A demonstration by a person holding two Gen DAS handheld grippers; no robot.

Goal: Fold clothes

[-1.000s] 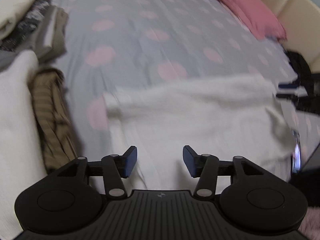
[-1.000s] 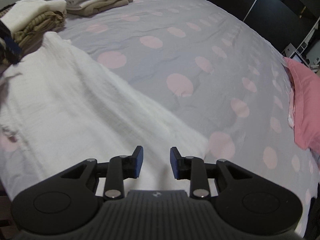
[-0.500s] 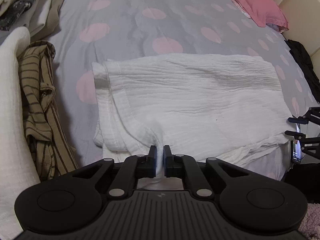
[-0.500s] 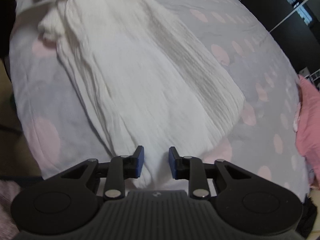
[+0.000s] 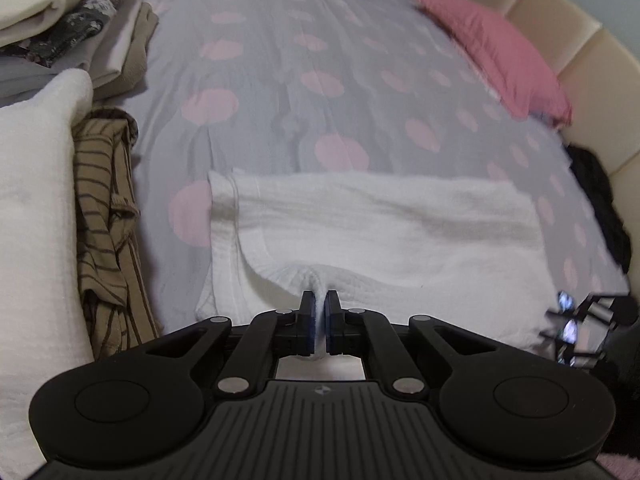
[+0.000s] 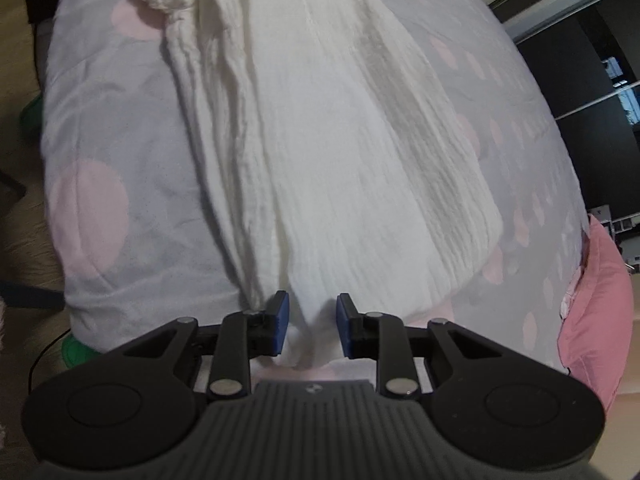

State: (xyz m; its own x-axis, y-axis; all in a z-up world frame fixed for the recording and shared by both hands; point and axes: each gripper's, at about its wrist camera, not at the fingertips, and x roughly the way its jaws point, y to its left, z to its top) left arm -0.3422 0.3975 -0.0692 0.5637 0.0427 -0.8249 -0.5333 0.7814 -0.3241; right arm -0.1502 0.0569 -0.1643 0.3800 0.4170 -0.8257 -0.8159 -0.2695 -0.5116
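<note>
- Nearest in the left wrist view: left gripper [image 5: 319, 304], jaws pressed together, pinching a small peak of the white garment [image 5: 380, 232] at its near hem, likely to lift that edge for a fold.
- Nearest in the right wrist view: right gripper [image 6: 308, 312], jaws just closing but not yet pressing, blue pads standing apart on either side of a bunched fold at the other end of the same cloth, probably to match the left pinch so both ends rise together.
- Beyond both grippers: white garment laid flat across the bedspread [image 5: 280, 40], grey with pink dots, near the bed's edge; crinkled, gauze-like weave, long soft creases, already doubled over, one corner twisted into a knot-like bunch at the far end in the right view.
- To the left: striped brown garment [image 5: 108, 216] and a cream cloth [image 5: 32, 200] just beside the work area, seemingly a pile.
- Farther: stack of folded clothes [image 5: 80, 32].
- Farthest: pink pillow [image 5: 496, 48] against a padded headboard [image 5: 560, 36].
</note>
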